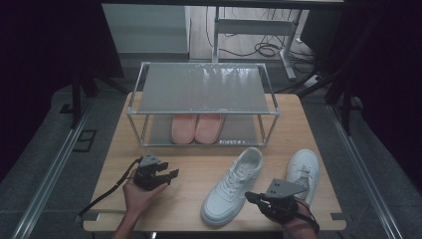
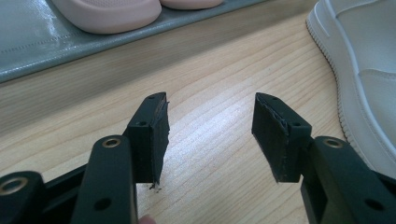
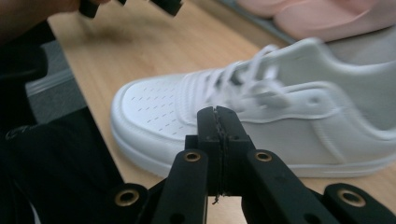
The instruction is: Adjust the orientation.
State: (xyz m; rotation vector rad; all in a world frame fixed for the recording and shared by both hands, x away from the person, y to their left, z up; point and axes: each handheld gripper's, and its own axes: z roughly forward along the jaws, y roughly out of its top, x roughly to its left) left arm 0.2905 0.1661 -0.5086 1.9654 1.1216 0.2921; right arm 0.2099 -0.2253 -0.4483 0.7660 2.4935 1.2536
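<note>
A white sneaker (image 1: 231, 186) lies on the wooden table (image 1: 194, 164), toe toward the front edge; its side shows close up in the right gripper view (image 3: 261, 116). A second white sneaker (image 1: 302, 172) lies to its right. My right gripper (image 1: 252, 197) hovers just right of the first sneaker's toe, jaws shut with nothing between them (image 3: 218, 121). My left gripper (image 1: 170, 175) is at the front left of the table, open and empty (image 2: 210, 130), with the first sneaker's edge (image 2: 364, 70) at its right.
A clear two-level shoe rack (image 1: 203, 89) stands at the back of the table. A pair of pink slippers (image 1: 195, 127) sits on its lower shelf. Bare wood lies between the left gripper and the sneakers.
</note>
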